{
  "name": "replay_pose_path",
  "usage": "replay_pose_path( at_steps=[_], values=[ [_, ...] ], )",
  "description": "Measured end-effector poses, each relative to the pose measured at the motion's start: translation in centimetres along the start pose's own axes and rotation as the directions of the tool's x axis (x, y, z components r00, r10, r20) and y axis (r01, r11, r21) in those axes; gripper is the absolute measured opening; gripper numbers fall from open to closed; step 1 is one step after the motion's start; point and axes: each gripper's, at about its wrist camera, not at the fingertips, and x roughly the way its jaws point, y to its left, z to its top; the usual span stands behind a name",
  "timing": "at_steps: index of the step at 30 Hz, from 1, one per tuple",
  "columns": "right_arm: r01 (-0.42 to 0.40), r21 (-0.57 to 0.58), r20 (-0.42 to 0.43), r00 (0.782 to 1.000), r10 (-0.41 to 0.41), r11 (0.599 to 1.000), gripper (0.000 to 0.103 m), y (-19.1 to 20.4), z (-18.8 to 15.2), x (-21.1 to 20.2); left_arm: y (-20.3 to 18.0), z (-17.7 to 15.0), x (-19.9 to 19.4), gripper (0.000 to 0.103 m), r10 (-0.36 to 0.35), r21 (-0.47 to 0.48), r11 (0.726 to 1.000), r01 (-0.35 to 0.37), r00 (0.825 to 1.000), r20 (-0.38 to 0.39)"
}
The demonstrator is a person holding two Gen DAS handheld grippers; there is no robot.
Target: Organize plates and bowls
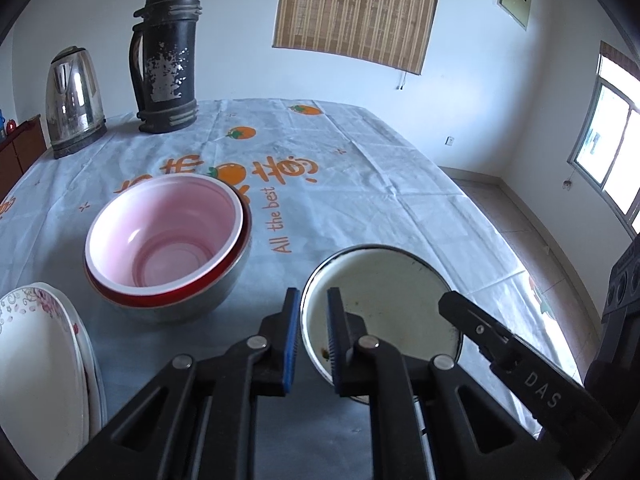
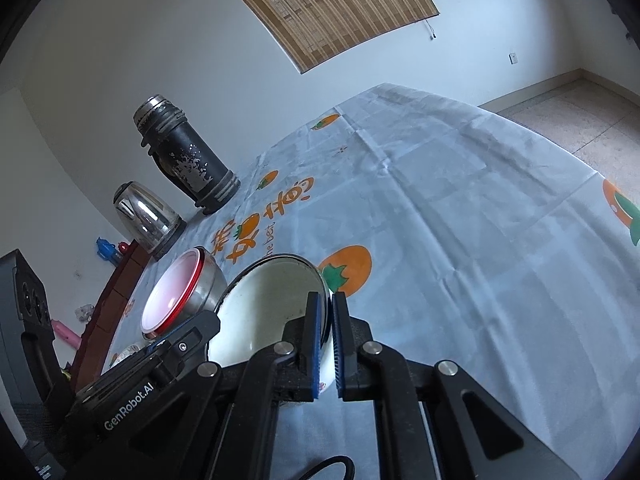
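Note:
A white enamel bowl (image 1: 384, 304) with a dark rim sits near the table's front right; it also shows in the right wrist view (image 2: 264, 304). My left gripper (image 1: 314, 300) straddles its left rim, one finger outside and one inside, shut on it. My right gripper (image 2: 327, 304) is shut on the bowl's right rim; one of its fingers (image 1: 472, 320) shows in the left wrist view. A steel bowl with a pink inside and red rim (image 1: 168, 236) stands to the left (image 2: 180, 292). White flowered plates (image 1: 40, 356) are stacked at the front left.
A black thermos (image 1: 168, 56) and a steel kettle (image 1: 74, 100) stand at the table's far left. The table wears a pale cloth with orange prints (image 1: 340, 184). The table's right edge drops to a tiled floor (image 1: 532, 232). A brown cabinet (image 2: 116, 304) stands beyond the left edge.

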Motion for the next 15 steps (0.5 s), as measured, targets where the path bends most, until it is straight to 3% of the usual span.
replay_pose_path(
  at_steps=[6, 12, 15],
  values=[
    [0.006, 0.005, -0.007, 1.0, -0.006, 1.0, 0.006, -0.2, 0.0, 0.0, 0.1, -0.1, 0.3, 0.011, 0.001, 0.0, 1.0, -0.001, 1.0, -0.008],
    [0.049, -0.022, -0.009, 0.999, -0.049, 0.999, 0.008, 0.1, -0.1, 0.2, 0.9, -0.3, 1.7, 0.011, -0.061, -0.049, 0.997, 0.058, 0.995, -0.078],
    [0.059, -0.029, -0.006, 0.998, -0.059, 0.998, 0.008, 0.1, -0.1, 0.2, 0.8, -0.4, 1.7, 0.011, -0.065, -0.049, 0.997, 0.062, 0.996, -0.064]
  ],
)
